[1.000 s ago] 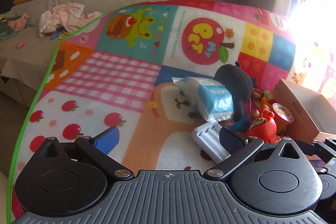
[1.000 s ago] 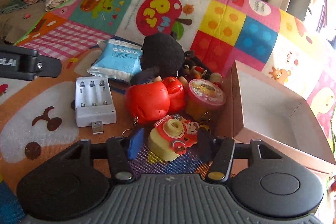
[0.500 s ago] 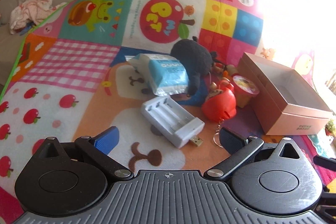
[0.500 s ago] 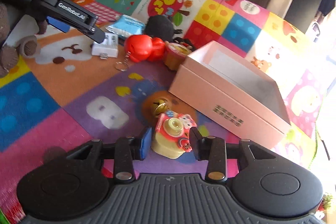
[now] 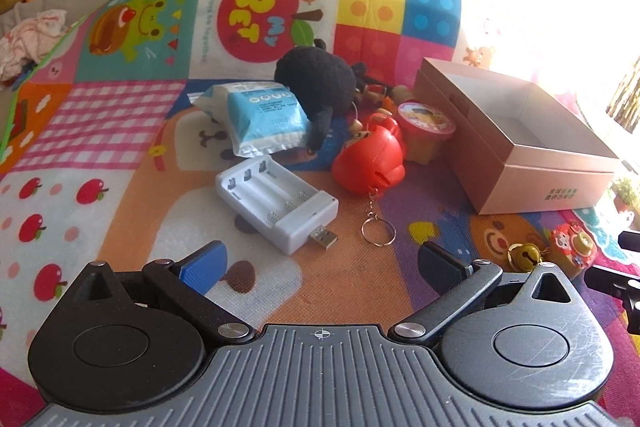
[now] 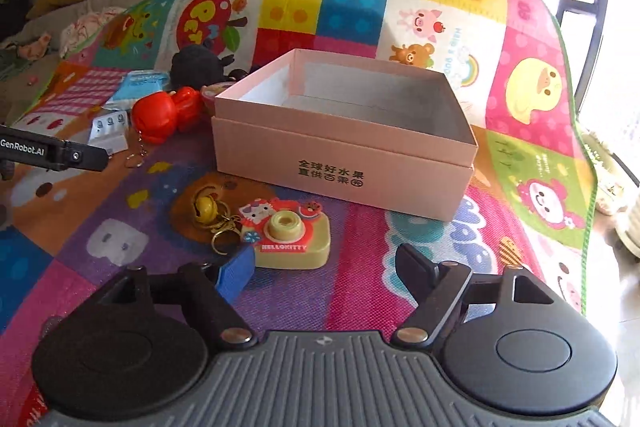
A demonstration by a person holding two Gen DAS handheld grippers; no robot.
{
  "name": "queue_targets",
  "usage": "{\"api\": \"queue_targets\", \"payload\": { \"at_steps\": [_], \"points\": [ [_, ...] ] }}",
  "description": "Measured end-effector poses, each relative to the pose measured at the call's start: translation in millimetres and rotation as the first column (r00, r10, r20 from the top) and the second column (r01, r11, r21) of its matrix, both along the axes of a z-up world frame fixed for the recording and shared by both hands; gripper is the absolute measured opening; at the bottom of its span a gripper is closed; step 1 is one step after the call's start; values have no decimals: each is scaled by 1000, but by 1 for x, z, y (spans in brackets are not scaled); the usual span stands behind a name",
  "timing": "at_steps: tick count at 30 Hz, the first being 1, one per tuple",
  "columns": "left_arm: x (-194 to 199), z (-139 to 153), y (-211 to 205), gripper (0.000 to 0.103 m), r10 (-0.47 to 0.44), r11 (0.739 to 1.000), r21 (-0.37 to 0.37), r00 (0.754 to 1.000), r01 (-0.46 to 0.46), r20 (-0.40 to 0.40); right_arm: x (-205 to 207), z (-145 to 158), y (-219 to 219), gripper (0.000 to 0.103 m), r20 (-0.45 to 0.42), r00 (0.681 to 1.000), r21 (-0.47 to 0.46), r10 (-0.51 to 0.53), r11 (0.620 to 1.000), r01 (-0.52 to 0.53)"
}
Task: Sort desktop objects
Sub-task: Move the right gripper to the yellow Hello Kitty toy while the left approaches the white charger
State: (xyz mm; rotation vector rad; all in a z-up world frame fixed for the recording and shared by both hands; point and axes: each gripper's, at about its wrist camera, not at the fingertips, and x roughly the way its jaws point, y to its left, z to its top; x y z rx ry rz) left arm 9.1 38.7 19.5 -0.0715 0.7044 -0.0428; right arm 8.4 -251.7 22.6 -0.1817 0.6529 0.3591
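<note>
Both hand-held grippers sit low over the colourful play mat (image 6: 532, 95).

My right hand-held gripper (image 6: 324, 267) is released, jaws spread wide, nothing between them. The yellow toy camera (image 6: 290, 237) lies on the mat just past the blue fingertip (image 6: 236, 273), tilted lens-up. A gold bell on a keyring (image 6: 208, 207) rests against the camera's left side. Just beyond them stands the open pink box (image 6: 340, 155); I see nothing inside it.

My left hand-held gripper (image 5: 320, 267) is also released and carries nothing. Ahead of it, a white battery charger (image 5: 276, 201) lies at a slant, USB plug pointing near-right. To its right is a red figure toy (image 5: 370, 163), its keyring trailing toward me. Touching the red toy on the far right is a pink-lidded cup (image 5: 426, 129). A blue-and-white packet (image 5: 264, 117) lies beyond the charger, with a black plush (image 5: 316, 81) leaning over its right edge. From this side the camera (image 5: 574, 249) and bell (image 5: 526, 255) show at near right, the box (image 5: 516, 155) beyond them.
</note>
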Motion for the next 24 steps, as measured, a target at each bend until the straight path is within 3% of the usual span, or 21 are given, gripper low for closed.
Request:
{"api": "queue_targets", "payload": {
  "at_steps": [8, 11, 14, 16, 19, 21, 24],
  "points": [
    [29, 6, 9, 103, -132, 982, 149, 988, 119, 80, -5, -2, 10, 103, 27, 999, 1, 32, 999, -32],
    [54, 1, 18, 103, -175, 978, 120, 983, 168, 52, -5, -2, 9, 103, 21, 999, 3, 28, 1000, -28],
    [70, -5, 31, 103, -203, 979, 36, 979, 202, 28, -4, -3, 7, 103, 9, 1000, 12, 22, 1000, -22],
    [68, -4, 34, 103, -220, 975, -11, 975, 220, 34, -3, -4, 6, 103, -4, 1000, 18, 24, 1000, -24],
    [46, -2, 27, 103, -313, 947, -74, 949, 314, 26, 0, -6, 7, 103, -28, 999, 24, 36, 999, -35],
    [27, -4, 14, 103, -360, 932, -47, 933, 361, 25, 3, -8, 8, 103, -47, 998, 22, 43, 999, -42],
    [9, -8, -4, 103, -333, 943, 6, 943, 333, 11, 6, -10, 10, 103, -77, 996, 19, 48, 999, -47]
  ]
}}
